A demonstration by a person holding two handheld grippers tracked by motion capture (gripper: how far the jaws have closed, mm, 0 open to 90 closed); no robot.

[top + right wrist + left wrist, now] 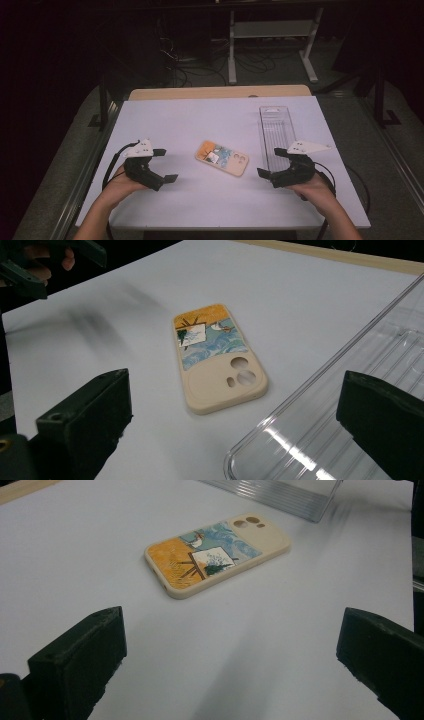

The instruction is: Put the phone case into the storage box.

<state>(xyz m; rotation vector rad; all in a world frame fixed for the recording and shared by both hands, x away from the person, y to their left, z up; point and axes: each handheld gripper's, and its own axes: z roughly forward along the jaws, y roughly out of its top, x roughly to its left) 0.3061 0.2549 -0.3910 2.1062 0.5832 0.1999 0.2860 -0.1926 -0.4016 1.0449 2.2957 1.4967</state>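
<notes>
A cream phone case (222,158) with an orange and blue painted picture lies flat, back up, near the middle of the white table (200,200). A long clear plastic tray (276,131) lies empty to its right. My left gripper (166,165) hovers left of the case, jaws open wide with nothing between them. On the other side my right gripper (272,161) stands open at the tray's near end, also empty. The phone case (217,555) lies ahead of the left jaws. Ahead of the right jaws lie the case (217,357) and the tray (345,420).
The white table ends in a wooden strip (220,92) at the back. Behind it stand a metal frame (272,40) and loose cables on a dark floor. The other hand's gripper (45,262) appears at the right gripper view's top left.
</notes>
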